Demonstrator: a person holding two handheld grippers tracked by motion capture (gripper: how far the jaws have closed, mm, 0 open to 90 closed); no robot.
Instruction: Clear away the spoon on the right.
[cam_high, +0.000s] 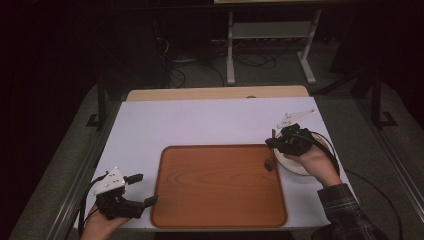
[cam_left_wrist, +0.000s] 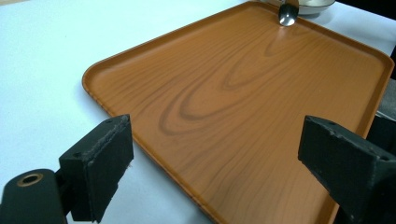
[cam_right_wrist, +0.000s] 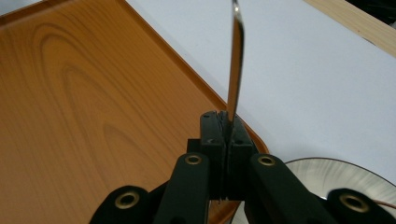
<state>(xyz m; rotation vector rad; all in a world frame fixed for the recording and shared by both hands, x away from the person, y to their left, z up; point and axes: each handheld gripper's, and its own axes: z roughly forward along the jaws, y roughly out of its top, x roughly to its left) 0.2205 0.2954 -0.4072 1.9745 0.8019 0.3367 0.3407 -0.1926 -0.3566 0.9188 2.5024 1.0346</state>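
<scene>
A metal spoon (cam_right_wrist: 236, 60) is clamped by its handle in my right gripper (cam_right_wrist: 226, 122), which is shut on it. In the high view this right gripper (cam_high: 272, 144) hovers over the right edge of the wooden tray (cam_high: 200, 215), beside a white plate (cam_high: 300, 167). The spoon's bowl (cam_high: 269, 165) hangs low over the tray's right side, and I cannot tell whether it touches. My left gripper (cam_high: 144, 189) rests at the tray's near-left corner, open with nothing between its jaws. From the left gripper (cam_left_wrist: 215, 154), the spoon's bowl (cam_left_wrist: 288, 14) shows at the tray's far edge.
The tray (cam_left_wrist: 243, 93) lies on a white mat (cam_high: 200, 120) covering the table. The plate (cam_right_wrist: 327, 177) lies on the mat just off the tray's right rim. A wooden table edge (cam_high: 215, 93) runs along the back, with the floor and a frame beyond.
</scene>
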